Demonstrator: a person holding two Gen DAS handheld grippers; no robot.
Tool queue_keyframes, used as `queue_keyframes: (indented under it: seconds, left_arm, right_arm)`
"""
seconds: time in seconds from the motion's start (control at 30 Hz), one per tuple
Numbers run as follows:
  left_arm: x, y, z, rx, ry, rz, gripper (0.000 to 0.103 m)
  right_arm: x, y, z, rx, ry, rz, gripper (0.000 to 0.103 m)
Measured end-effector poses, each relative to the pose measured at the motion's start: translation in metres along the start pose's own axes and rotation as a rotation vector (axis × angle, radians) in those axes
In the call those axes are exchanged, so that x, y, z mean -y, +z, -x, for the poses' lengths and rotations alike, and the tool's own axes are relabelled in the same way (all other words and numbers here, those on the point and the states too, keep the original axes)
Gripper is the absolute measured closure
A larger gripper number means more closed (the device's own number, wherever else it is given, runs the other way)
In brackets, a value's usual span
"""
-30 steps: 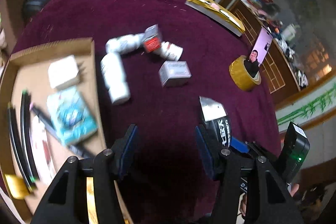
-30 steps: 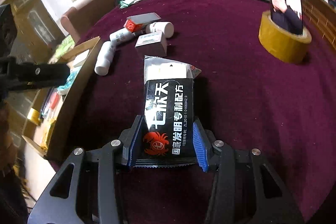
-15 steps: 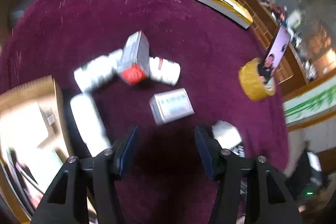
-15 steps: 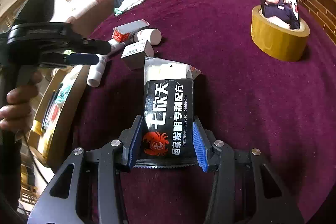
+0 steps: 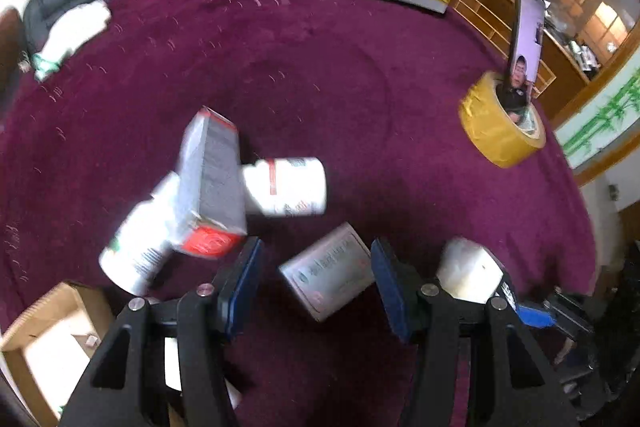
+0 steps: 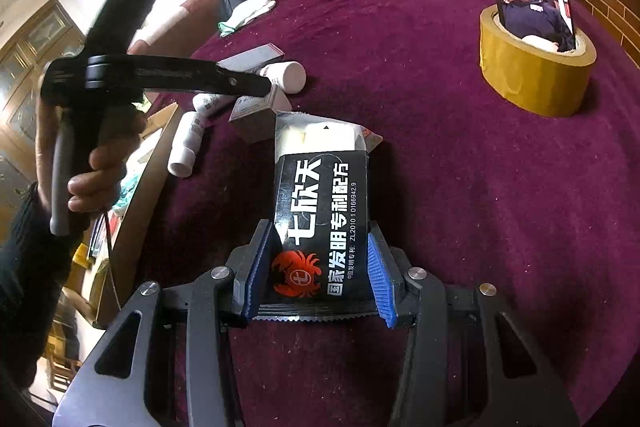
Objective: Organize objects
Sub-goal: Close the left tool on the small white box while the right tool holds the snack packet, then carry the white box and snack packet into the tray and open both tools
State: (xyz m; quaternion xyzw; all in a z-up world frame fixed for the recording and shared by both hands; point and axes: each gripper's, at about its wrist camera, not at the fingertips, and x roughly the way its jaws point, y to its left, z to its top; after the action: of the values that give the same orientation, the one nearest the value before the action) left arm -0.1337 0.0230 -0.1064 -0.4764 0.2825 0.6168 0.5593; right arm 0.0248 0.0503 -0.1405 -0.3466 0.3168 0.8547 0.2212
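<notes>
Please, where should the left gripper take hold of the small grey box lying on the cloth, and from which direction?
Probably from above, across its two long side faces. The small grey box lies flat on the cloth, turned at a slant, between the open fingers of the left gripper, so the gripper should twist to match. Nothing touches its sides.

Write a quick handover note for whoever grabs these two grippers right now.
Left gripper: open, low over the small grey box, which sits between its fingers; nothing gripped yet.
Right gripper: shut on the black packet, its far end over the cloth.
Cardboard box at the table's left edge already holds several items.
Still loose on the red cloth: the grey box, three white bottles and a long red-ended carton lying across two of them.
Left to do: probably grip the grey box, then box it, the packet and the rest.
</notes>
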Motion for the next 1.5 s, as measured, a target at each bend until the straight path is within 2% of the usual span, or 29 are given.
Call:
queue_keyframes:
  seconds: [0.1, 0.2, 0.3, 0.37, 0.53, 0.57, 0.6, 0.67, 0.77, 0.83, 0.93, 1.03, 1.13, 1.3, 1.4, 1.5]
  left_arm:
    - [0.01, -0.011, 0.001, -0.022, -0.035, -0.052, 0.047]
    - [0.023, -0.022, 0.011, -0.003, -0.039, -0.102, 0.047]
    - [0.032, -0.022, 0.015, 0.014, -0.004, -0.129, 0.047]
    - [0.035, -0.017, 0.01, 0.031, 0.063, -0.139, 0.047]
    - [0.043, -0.017, -0.015, -0.036, 0.128, -0.199, 0.048]
    - [0.044, -0.018, -0.015, -0.036, 0.132, -0.199, 0.049]
    - [0.045, -0.019, -0.014, -0.036, 0.146, -0.198, 0.06]
    - [0.046, -0.02, -0.013, -0.038, 0.17, -0.194, 0.07]
    - [0.046, -0.024, -0.008, -0.046, 0.178, -0.157, 0.07]
    - [0.046, -0.033, 0.008, -0.009, 0.213, -0.12, 0.07]
    - [0.045, -0.056, 0.037, 0.036, 0.208, -0.034, 0.07]
    - [0.044, -0.089, 0.063, 0.068, 0.193, 0.043, 0.07]
    - [0.035, -0.121, 0.081, 0.081, 0.157, 0.141, 0.07]
    - [0.006, -0.181, 0.118, 0.149, 0.209, 0.34, 0.07]
    - [-0.009, -0.206, 0.138, 0.175, 0.215, 0.397, 0.07]
    - [-0.028, -0.225, 0.152, 0.168, 0.246, 0.441, 0.071]
  right_arm:
    - [0.004, 0.0, 0.002, -0.001, 0.007, -0.019, 0.058]
    - [0.008, -0.001, 0.004, 0.001, 0.01, -0.031, 0.058]
    - [0.01, -0.002, 0.003, 0.002, 0.021, -0.05, 0.058]
    - [0.009, -0.001, 0.004, 0.005, 0.014, -0.051, 0.058]
    - [0.005, 0.0, 0.006, 0.003, -0.02, -0.039, 0.058]
    - [0.004, 0.0, 0.006, 0.002, -0.031, -0.03, 0.058]
    - [0.005, -0.001, 0.006, 0.0, -0.03, -0.031, 0.058]
    - [0.008, -0.002, 0.007, -0.002, -0.017, -0.045, 0.058]
    - [0.007, -0.001, 0.005, -0.006, -0.022, -0.041, 0.058]
    - [0.003, -0.002, 0.005, -0.001, -0.04, -0.018, 0.058]
    - [-0.003, -0.005, 0.009, 0.002, -0.048, -0.002, 0.059]
    - [-0.01, -0.009, 0.014, -0.008, 0.05, -0.011, 0.059]
    - [-0.029, -0.014, 0.017, -0.011, 0.058, 0.028, 0.059]
    - [-0.07, -0.025, 0.02, -0.035, 0.099, 0.102, 0.059]
    - [-0.099, -0.03, 0.023, -0.048, 0.152, 0.154, 0.059]
    - [-0.131, -0.037, 0.023, -0.065, 0.189, 0.225, 0.059]
